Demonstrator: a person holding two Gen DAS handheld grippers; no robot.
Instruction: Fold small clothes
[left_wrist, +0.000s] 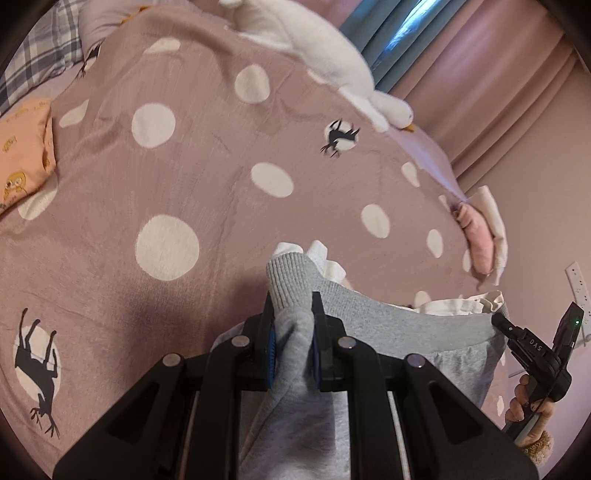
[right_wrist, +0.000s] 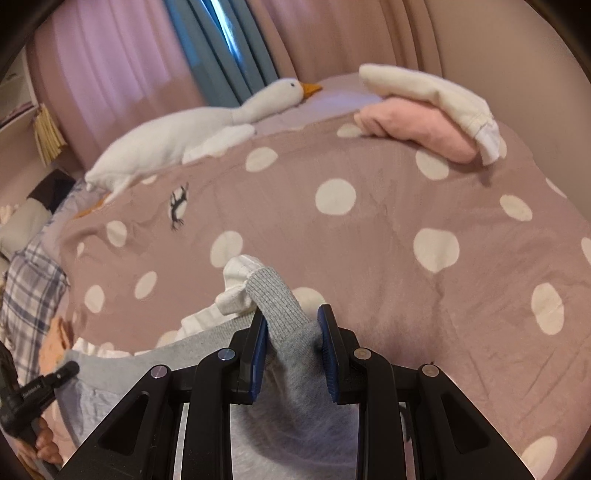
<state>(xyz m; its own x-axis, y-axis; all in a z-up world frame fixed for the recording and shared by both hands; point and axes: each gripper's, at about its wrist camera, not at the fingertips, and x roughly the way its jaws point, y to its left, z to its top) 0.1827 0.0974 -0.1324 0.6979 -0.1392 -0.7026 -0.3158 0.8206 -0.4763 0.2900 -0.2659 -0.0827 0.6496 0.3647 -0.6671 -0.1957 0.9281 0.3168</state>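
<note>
Left wrist view: left tool (left_wrist: 291, 332) clamped on grey sweater (left_wrist: 399, 332) cuff, sweater at 6 o'clock over bed (left_wrist: 184, 177).
Right wrist view: right tool (right_wrist: 291, 343) clamped on other cuff; likely both hold sleeves to spread garment flat for folding.

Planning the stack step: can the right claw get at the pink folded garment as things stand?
Probably not yet. The right claw is shut on the grey garment, so it is occupied. The bedspread between it and the pink folded garment looks bare.
</note>
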